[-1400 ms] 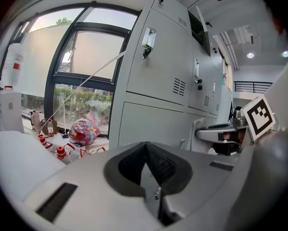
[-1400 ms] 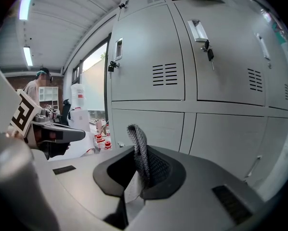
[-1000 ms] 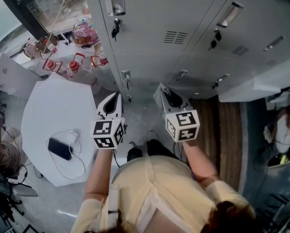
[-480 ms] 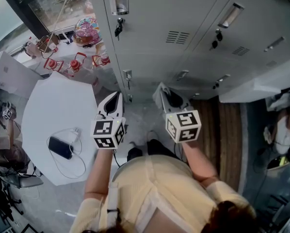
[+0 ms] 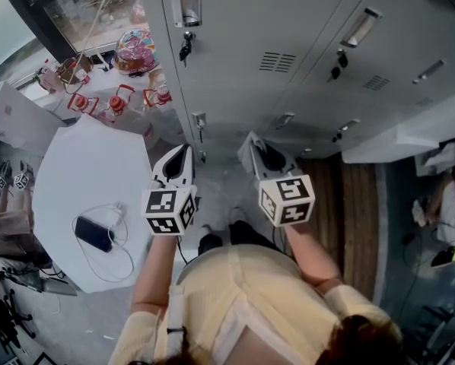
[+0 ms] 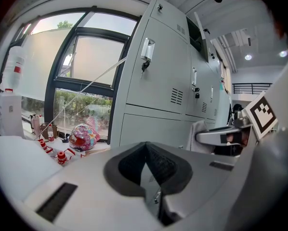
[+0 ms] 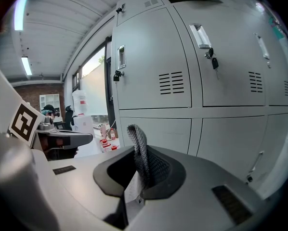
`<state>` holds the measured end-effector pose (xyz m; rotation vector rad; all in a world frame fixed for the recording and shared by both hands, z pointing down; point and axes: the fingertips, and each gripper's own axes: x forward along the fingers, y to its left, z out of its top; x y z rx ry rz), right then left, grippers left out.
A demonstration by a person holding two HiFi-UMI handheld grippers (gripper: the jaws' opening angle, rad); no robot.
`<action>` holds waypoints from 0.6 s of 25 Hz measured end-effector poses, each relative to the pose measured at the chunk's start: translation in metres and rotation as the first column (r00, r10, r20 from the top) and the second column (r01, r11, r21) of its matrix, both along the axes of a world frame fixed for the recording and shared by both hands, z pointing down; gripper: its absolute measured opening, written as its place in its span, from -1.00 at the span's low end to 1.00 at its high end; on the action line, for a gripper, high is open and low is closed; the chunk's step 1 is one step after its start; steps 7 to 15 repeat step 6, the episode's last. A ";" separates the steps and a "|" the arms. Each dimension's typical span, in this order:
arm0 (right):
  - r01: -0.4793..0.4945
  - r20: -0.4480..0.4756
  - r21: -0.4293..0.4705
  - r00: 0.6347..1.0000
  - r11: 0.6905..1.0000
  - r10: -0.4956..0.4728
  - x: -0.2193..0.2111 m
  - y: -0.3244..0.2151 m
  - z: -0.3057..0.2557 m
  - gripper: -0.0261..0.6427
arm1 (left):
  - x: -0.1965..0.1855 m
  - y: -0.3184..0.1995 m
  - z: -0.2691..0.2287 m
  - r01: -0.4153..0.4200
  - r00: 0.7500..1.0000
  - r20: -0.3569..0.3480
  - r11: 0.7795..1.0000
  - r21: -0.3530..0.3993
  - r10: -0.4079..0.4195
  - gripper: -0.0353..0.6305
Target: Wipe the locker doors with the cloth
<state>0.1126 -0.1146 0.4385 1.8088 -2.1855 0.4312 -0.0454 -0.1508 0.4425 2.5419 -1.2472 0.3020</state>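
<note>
Change: none; left hand-held gripper (image 5: 179, 155) stays closed, empty; right hand-held gripper (image 5: 261, 147) still clamps cloth (image 7: 137, 146)
Around: locker doors (image 5: 243, 29) ahead; bench (image 5: 83, 166), phone (image 5: 93, 233) left

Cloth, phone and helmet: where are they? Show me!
cloth (image 7: 137, 150), right gripper view, on the grey knit strip that sticks up.
phone (image 5: 94, 233), head view, on the middle of its dark face.
helmet (image 5: 136, 49), head view, on its colourful top.
</note>
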 end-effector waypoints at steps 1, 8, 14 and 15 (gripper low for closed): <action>-0.002 0.000 0.000 1.000 1.000 0.002 0.001 0.000 0.000 -0.83 | 0.000 0.000 0.000 0.000 1.000 0.000 1.000 0.000 0.000 -0.89; -0.008 -0.005 -0.003 1.000 1.000 0.008 0.003 0.001 -0.001 -0.83 | -0.001 0.000 0.000 0.004 1.000 -0.004 1.000 0.000 -0.004 -0.89; -0.008 -0.005 -0.003 1.000 1.000 0.008 0.003 0.001 -0.001 -0.83 | -0.001 0.000 0.000 0.004 1.000 -0.004 1.000 0.000 -0.004 -0.89; -0.008 -0.005 -0.003 1.000 1.000 0.008 0.003 0.001 -0.001 -0.83 | -0.001 0.000 0.000 0.004 1.000 -0.004 1.000 0.000 -0.004 -0.89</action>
